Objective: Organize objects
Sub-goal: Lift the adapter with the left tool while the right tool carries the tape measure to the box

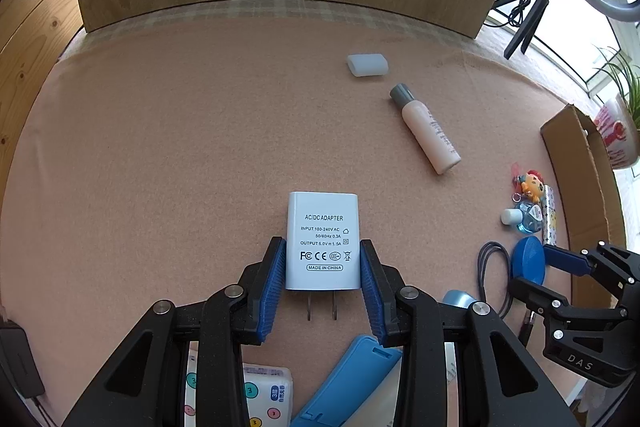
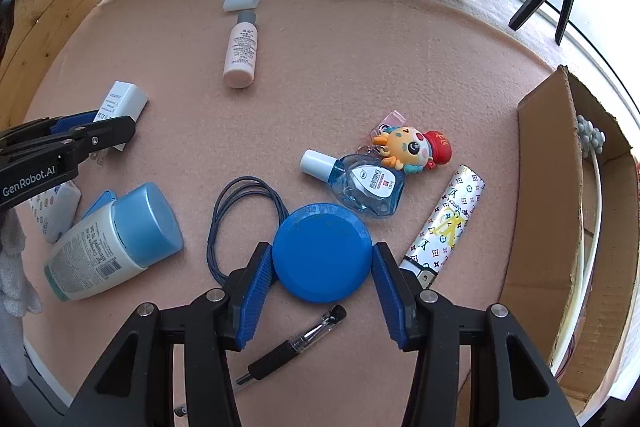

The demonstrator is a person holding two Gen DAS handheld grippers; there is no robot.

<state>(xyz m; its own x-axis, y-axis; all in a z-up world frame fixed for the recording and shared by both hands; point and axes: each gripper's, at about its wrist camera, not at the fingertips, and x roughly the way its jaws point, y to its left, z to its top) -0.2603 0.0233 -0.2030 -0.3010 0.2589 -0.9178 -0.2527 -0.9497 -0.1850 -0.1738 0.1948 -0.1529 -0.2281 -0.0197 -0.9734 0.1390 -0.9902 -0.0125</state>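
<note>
Left gripper (image 1: 323, 279) clamped on the white AC/DC adapter (image 1: 322, 239), fingers (image 1: 272, 287) pressed flat against its two long sides, prongs pointing back toward the camera, over the pink felt of the desk (image 1: 160, 147). Right gripper (image 2: 322, 275) straddling the blue round lid (image 2: 322, 253); fingers (image 2: 390, 297) at its rim on both sides, but cannot tell whether pressing yet or merely touching. Lid lying flat on the desk, just beside the coiled grey cable (image 2: 244, 223) and the eye-drop bottle (image 2: 356, 187), with a black pen (image 2: 292, 343) under the gripper.

Risks, as a judgement: thin, smooth, curved rim likely to squirt out sideways if closed off-centre; cable loop liable to snag under the left-hand finger and drag along; adapter gripped low on its body, so a quick swing toward the cardboard box (image 2: 548, 211) could let it pivot.
</note>
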